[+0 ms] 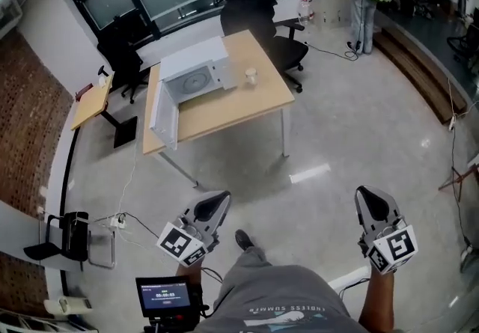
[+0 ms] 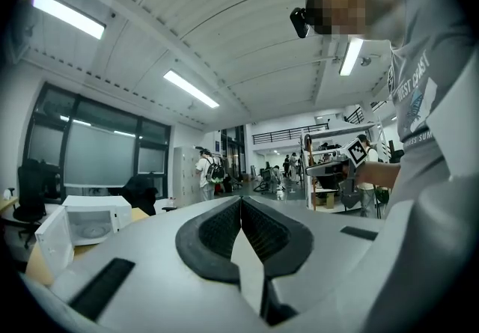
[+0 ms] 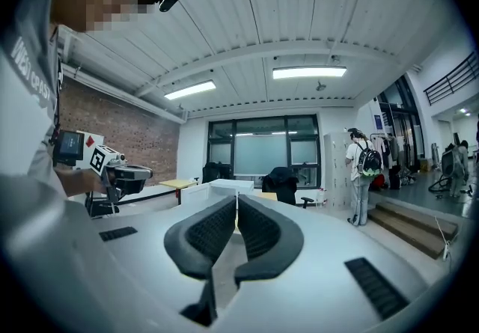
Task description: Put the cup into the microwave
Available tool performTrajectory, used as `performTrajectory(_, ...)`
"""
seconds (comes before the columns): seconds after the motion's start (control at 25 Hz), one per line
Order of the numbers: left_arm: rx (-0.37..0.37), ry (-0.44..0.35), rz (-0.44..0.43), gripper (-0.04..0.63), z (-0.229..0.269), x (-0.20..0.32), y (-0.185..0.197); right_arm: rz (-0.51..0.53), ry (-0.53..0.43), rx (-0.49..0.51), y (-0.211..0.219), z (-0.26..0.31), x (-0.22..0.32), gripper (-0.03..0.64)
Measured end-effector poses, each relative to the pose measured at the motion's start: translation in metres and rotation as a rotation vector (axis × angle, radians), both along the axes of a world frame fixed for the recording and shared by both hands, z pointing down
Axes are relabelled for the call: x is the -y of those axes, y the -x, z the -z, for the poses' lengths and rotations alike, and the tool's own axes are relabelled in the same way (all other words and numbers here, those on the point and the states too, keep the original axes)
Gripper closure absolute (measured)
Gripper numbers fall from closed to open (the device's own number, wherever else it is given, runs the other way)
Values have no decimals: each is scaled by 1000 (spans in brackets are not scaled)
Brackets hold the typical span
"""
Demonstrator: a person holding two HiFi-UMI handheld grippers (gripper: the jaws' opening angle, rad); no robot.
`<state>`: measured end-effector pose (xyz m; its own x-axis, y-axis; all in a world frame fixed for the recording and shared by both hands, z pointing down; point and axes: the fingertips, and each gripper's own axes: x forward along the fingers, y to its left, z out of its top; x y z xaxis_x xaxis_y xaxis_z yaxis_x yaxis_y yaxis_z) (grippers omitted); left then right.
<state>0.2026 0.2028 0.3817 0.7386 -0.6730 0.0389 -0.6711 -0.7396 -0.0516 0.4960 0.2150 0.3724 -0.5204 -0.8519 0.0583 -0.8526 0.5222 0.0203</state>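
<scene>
Approaching the tabletop is judged to be the step in hand. It stands in the upper centre of the head view, well apart from both tools at the lower edge. The cup stands upright on the tabletop, near the right side of the microwave and not touching it. The microwave door hangs open toward the lower left, so the cavity is already accessible.

Left tool: clenched, jaws together, nothing between them.
Right tool: clenched likewise, empty.

Recommended procedure:
1. Walk up to the tabletop's near edge on the cup's side, staying clear of the open door.
2. Release one tool's jaws before reaching the cup. The right tool is on the cup's side.
3. Close on the cup's wall below the rim and keep it upright.
4. Carry it left, round the front, into the cavity. The cup looks light and will probably tip if knocked.
</scene>
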Motion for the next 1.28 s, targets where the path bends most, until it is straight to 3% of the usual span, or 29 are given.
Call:
performTrajectory(0.28,-37,18,-11,574,-8,81,55,-25,28,-36,53,1,76,597)
performTrajectory(0.48,-60,22,-4,574,-2,144,125,-18,26,-67,124,17,144,597)
performTrajectory(0.6,-103,-38,0,574,6,189,156,18,-38,-110,170,42,201,597)
performTrajectory(0.76,-65,-13,-48,574,-13,239,201,-3,-30,-112,227,23,258,597)
performTrajectory(1.0,-86,-8,-38,574,-16,272,250,24,-32,-138,283,25,310,597)
performTrajectory(1.28,-104,10,-1,574,-21,296,281,54,-7,-152,315,13,366,597)
